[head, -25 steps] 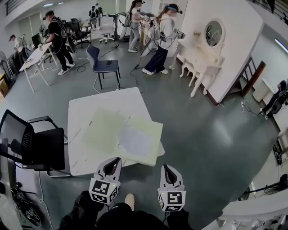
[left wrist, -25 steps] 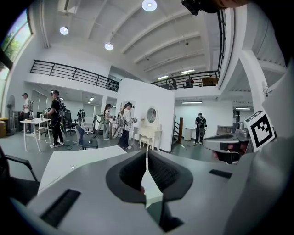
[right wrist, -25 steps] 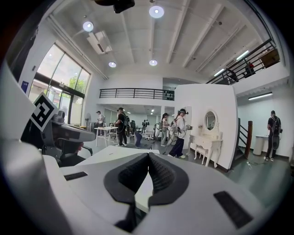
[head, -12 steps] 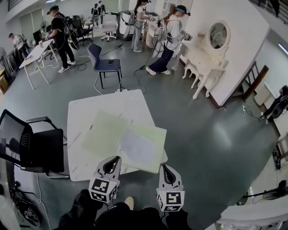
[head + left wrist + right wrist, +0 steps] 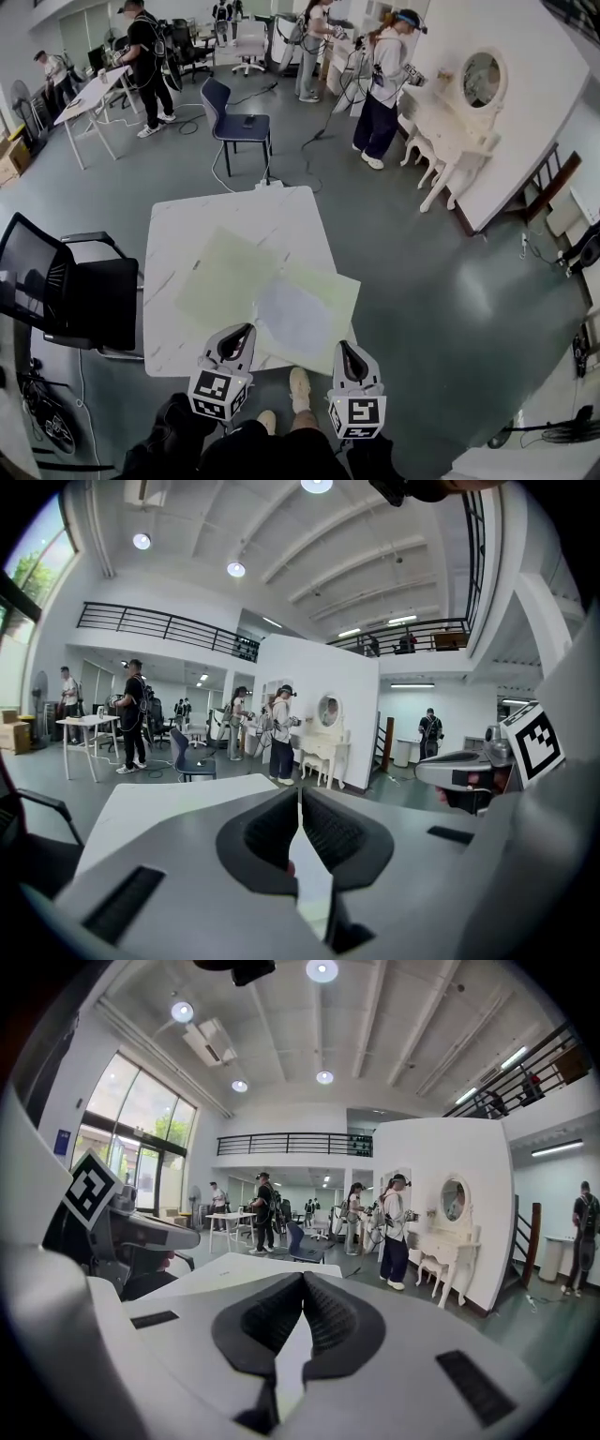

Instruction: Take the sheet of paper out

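A white table (image 5: 187,244) stands in front of me. On it lie a pale green sheet (image 5: 225,277) and, overlapping it at the near right corner, a pale green folder (image 5: 333,295) with a whitish sheet of paper (image 5: 291,317) showing on it. My left gripper (image 5: 238,332) is shut and empty, its tip at the table's near edge just left of the folder. My right gripper (image 5: 345,349) is also shut and empty, at the folder's near right corner. In the left gripper view the left gripper (image 5: 298,795) has its jaws together. The right gripper view shows the right gripper (image 5: 303,1279) the same.
A black office chair (image 5: 66,300) stands against the table's left side. A blue chair (image 5: 239,127) is beyond the far edge. Several people stand at the back, one (image 5: 384,84) beside a white dressing table (image 5: 450,131). My shoes (image 5: 300,386) are under the near edge.
Both grippers have come forward together to the table's near edge. The table and folder now sit closer and lower in the head view. The jaws stayed shut.
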Motion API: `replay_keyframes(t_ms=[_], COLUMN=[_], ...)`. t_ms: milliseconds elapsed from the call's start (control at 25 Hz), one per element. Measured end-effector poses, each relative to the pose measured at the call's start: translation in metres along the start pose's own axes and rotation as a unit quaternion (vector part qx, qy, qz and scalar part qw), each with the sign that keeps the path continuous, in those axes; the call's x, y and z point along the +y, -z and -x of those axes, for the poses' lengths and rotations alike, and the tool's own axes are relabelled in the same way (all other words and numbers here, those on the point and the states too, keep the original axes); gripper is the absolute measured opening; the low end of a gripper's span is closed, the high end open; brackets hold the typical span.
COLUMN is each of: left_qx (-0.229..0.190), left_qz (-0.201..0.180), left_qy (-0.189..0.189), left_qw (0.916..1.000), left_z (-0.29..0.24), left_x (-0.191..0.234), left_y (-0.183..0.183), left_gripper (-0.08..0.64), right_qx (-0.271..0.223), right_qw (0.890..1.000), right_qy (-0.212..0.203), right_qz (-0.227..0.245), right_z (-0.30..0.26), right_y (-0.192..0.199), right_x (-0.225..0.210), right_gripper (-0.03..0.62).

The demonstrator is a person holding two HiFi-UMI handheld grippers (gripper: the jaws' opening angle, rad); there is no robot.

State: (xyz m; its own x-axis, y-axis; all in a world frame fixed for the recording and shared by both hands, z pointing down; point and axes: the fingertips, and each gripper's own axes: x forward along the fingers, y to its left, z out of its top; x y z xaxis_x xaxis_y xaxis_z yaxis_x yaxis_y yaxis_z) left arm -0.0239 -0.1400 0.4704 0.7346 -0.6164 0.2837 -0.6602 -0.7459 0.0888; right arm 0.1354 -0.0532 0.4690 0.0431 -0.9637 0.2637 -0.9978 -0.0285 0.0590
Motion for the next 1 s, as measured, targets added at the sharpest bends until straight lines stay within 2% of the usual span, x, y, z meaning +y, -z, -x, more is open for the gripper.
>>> replay_keyframes(t_ms=[280, 560, 1000], left_qx=[0.012, 0.05, 0.112], left_qz=[0.024, 0.057, 0.095], left_qy=[-0.055, -0.102, -0.127], left_qw=[0.9981, 0.9919, 0.9809], left_z=[-0.038, -0.078, -0.127], left_x=[0.029, 0.061, 0.089], left_y=[0.004, 0.036, 0.099], left_gripper=[0.032, 0.032, 0.032], right_qx=[0.008, 0.044, 0.1], right_qw=[0.998, 0.992, 0.976], right_qy=[-0.059, -0.119, -0.192], right_qz=[0.013, 0.011, 0.011], right_z=[-0.073, -0.139, -0.211], right_y=[-0.007, 0.019, 0.072], right_x=[-0.017, -0.02, -0.004], right_gripper=[0.017, 0.017, 0.017])
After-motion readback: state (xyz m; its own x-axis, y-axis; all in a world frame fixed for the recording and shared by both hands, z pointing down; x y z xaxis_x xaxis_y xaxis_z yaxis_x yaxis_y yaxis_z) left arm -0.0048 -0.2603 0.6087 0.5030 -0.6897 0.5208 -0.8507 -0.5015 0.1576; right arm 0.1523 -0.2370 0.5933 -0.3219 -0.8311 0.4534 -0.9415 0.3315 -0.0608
